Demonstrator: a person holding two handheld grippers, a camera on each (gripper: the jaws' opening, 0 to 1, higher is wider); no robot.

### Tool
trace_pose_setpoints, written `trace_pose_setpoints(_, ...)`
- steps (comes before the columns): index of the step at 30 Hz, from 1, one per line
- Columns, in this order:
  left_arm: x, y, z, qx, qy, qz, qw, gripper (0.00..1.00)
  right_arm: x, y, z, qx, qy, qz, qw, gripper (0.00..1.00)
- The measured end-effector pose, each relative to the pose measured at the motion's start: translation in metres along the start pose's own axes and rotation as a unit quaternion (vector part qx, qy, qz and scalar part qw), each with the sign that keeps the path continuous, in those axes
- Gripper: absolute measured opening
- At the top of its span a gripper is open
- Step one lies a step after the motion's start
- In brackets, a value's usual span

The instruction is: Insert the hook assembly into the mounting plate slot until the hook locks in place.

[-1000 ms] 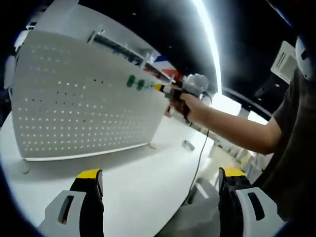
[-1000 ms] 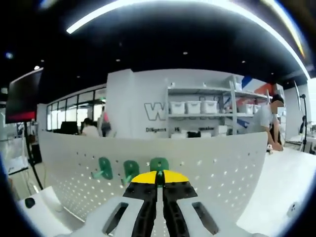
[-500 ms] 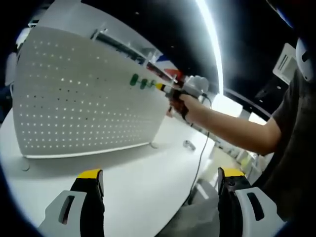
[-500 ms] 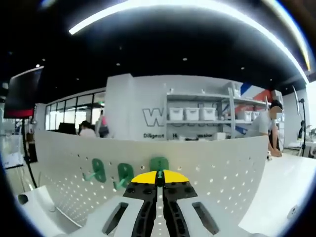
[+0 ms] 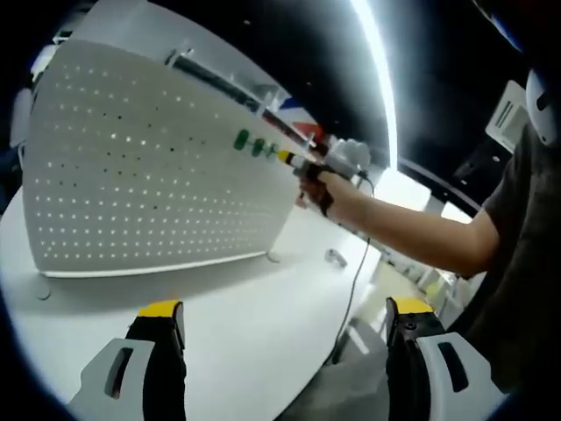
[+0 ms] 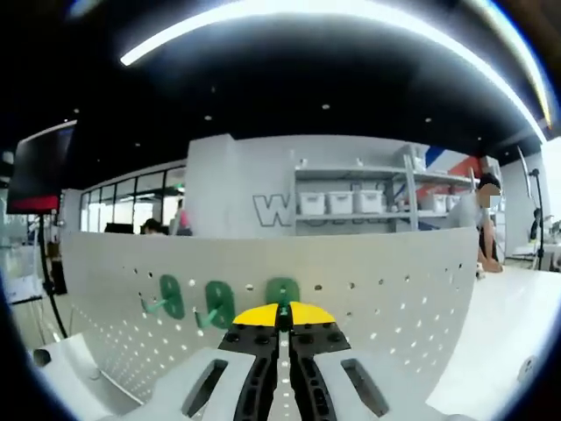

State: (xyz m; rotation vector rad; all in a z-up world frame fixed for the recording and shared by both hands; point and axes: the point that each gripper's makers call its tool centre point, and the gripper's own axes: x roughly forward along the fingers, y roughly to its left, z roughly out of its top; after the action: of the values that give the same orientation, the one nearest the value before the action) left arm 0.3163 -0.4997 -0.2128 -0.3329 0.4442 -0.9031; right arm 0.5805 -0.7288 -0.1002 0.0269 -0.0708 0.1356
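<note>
Right gripper view: my right claw [image 6: 282, 313], jaws pinched on the green hook [image 6: 282, 292], presses it against the pegboard [image 6: 394, 289]. Insertion step; next, I judge, push until locked. Left claw [image 5: 280, 317] idles wide above the tabletop [image 5: 237, 307].

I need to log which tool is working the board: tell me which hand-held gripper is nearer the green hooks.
Right. The right hand-held gripper is shut at the third green hook on the pegboard. The left hand-held gripper hangs open, well back over the table.

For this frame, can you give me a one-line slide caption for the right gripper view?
Right claw, shut on a green hook, presses it against the white pegboard beside two mounted green hooks.
</note>
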Motion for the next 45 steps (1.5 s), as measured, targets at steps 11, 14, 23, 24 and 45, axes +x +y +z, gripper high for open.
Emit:
trace_pose_setpoints(11, -0.001, 0.003, -0.001, -0.003, -0.001, 0.003, 1.0, 0.97, 0.003, -0.002, -0.003, -0.013, 0.004, -0.004, 0.9999, 0.0)
trace_pose_setpoints(14, -0.002, 0.004, 0.0, -0.002, -0.001, 0.005, 1.0, 0.97, 0.003, -0.002, -0.003, -0.012, 0.004, -0.005, 0.9999, 0.0)
trace_pose_setpoints(23, -0.008, 0.008, 0.001, 0.004, -0.002, 0.017, 0.9998, 0.97, 0.003, -0.003, 0.007, -0.006, 0.008, -0.014, 0.9998, 0.09)
trace_pose_setpoints(24, -0.009, 0.009, 0.0, 0.005, -0.001, 0.019, 0.9998, 0.97, 0.002, -0.003, 0.008, -0.007, 0.008, -0.014, 0.9998, 0.09)
trace_pose_setpoints(45, -0.018, 0.007, -0.002, 0.008, -0.007, 0.027, 0.9996, 0.96, -0.04, 0.016, 0.011, -0.034, 0.032, 0.008, 0.9989, 0.14)
